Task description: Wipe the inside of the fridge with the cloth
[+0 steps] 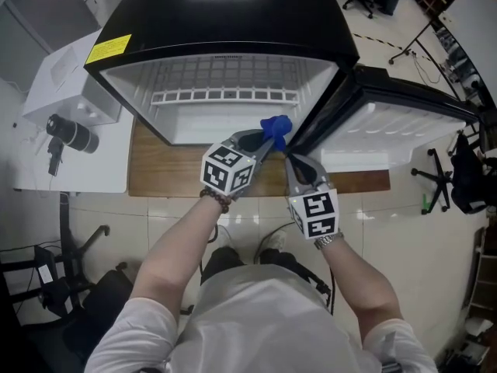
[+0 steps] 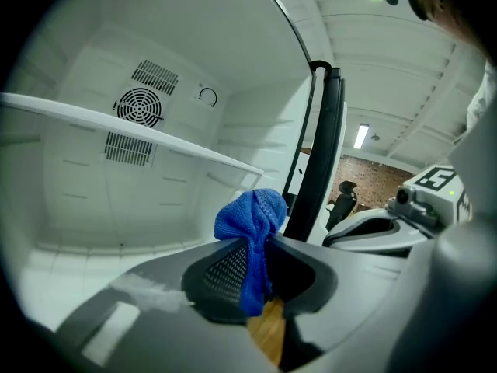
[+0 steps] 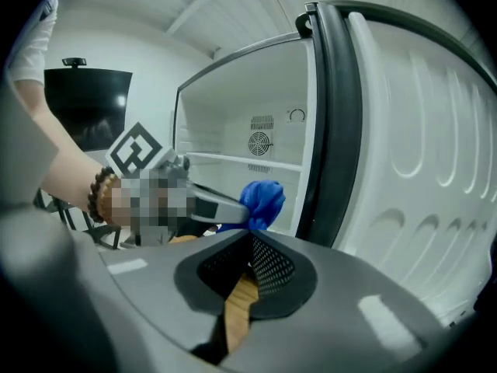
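- Head view: fridge [image 1: 225, 22] stands on a wooden base [image 1: 155, 169], door [image 1: 388, 123] swung wide to the R, so the cavity is fully open for wiping.
- L gripper [image 1: 268, 139] is at the fridge's front edge, near the hinge-side corner. It carries the blue cloth [image 1: 276, 127] bunched at its tip, so fabric leads and should meet the liner before the plastic does.
- R gripper [image 1: 291, 160] sits just beside it, a bit lower and outside the opening. Prob. parked clear of the wiping path.
- L gripper view: jaws pinch the cloth [image 2: 250, 224]. A wad sticks out above the tips and a tail hangs down btwn the pads. The grip looks firm enough for rubbing.
- Ahead are the white back wall w/ fan vent [image 2: 140, 106] and the shelf [image 2: 116, 123], both untouched, so wiping looks not yet begun.
- R gripper view: jaws pressed together w/ nothing btwn them, only the base showing below. The L gripper's cloth [image 3: 262, 200] is ahead, close to the black door seal [image 3: 334, 130].
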### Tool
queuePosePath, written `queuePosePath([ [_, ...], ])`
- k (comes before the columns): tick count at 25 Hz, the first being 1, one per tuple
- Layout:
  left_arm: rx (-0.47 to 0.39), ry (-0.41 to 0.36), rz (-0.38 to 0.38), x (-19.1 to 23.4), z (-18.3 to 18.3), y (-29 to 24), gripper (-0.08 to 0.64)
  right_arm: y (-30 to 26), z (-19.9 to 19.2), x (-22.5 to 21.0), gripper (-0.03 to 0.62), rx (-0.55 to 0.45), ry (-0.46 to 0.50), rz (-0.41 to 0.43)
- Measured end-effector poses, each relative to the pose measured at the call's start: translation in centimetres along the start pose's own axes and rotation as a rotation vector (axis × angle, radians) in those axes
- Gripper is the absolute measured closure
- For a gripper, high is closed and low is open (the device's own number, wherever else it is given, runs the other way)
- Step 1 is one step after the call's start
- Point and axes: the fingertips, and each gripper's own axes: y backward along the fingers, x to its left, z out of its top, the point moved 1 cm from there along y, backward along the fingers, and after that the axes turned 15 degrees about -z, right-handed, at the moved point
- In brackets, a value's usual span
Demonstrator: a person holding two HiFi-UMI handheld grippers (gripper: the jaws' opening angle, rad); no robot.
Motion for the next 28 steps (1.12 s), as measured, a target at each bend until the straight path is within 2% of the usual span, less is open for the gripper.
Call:
queuePosePath([
  [19, -0.068, -0.026, 0.096, 4.3, 0.3, -5.1, 0.494, -0.3, 1.4, -0.6, 0.591, -0.048, 0.007, 0.058],
  [28, -0.123, -0.041, 0.18, 6.5, 1.0, -6.1, 0.494, 0.2, 2.1, -0.3, 0.591, -0.083, 0.022, 0.094],
])
